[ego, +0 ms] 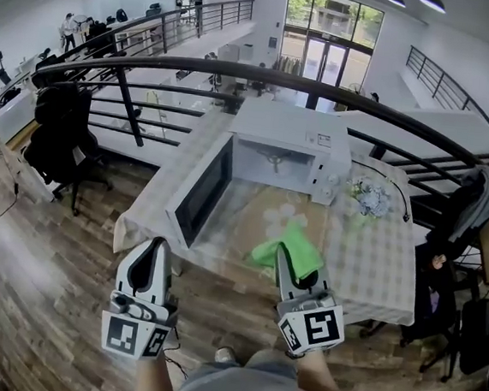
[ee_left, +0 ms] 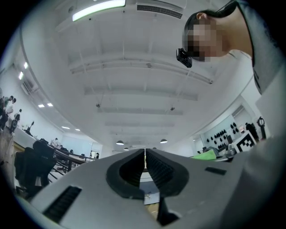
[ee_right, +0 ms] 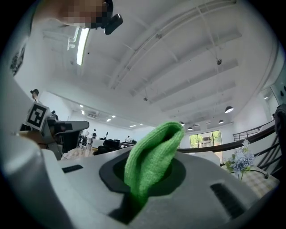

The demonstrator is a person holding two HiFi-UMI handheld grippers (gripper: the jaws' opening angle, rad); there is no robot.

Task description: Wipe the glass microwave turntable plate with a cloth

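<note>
The person stands at the near edge of the worktop [ego: 377, 265], both tools raised and neither touching anything on it. The right gripper [ego: 284, 256] has its fingers closed on a green cloth [ego: 296, 246]. In the right gripper view a fold of it stands up from between them. The left gripper [ee_left: 145, 157] has its fingers pressed together with only a thin slit between them and nothing held.

The microwave [ego: 288, 141] sits toward the far left corner with its door [ego: 202, 190] swung open. Its cavity appears to have no plate in it. A pale, round, see-through patch on the worktop just in front of the opening looks like the glass turntable plate [ego: 279, 213], though its rim is hard to trace. A small bunch of flowers [ego: 370, 196] lies near the far right side.

By my reading the cloth is in hand and wiping has not begun: the cloth hangs above the near edge, short of the plate. The next move calls for lowering the cloth flat onto the glass and sweeping across it. The left gripper would need to open or press on the rim, since a smooth plate on a tablecloth may well slide.
</note>
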